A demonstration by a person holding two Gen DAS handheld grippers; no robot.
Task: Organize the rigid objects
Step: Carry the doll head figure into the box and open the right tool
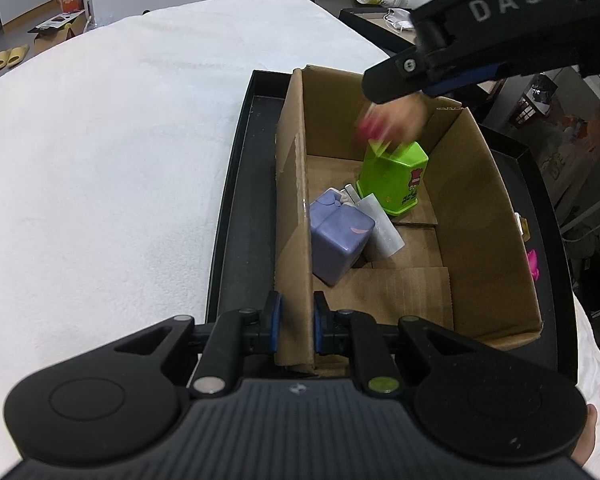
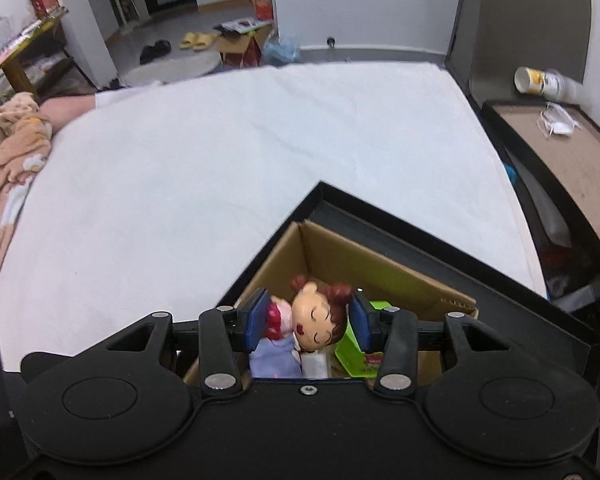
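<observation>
A brown cardboard box (image 1: 480,216) stands in a black tray (image 1: 236,200) on the white bed. My left gripper (image 1: 294,316) is shut on the box's near left wall, one pad on each side of the cardboard. My right gripper (image 2: 309,322) is shut on a small doll (image 2: 316,320) with brown hair buns and a pink and red outfit, and it holds the doll above the box. In the left wrist view the doll (image 1: 388,120) is a blur over a green box (image 1: 396,176). A purple box (image 1: 338,240) and a white roll (image 1: 382,228) lie inside too.
A small pink thing (image 1: 533,262) lies on the tray's right side, outside the box. The white bed cover (image 2: 240,152) stretches to the left and far side. A side table (image 2: 572,160) with a cup and a mask stands at the right.
</observation>
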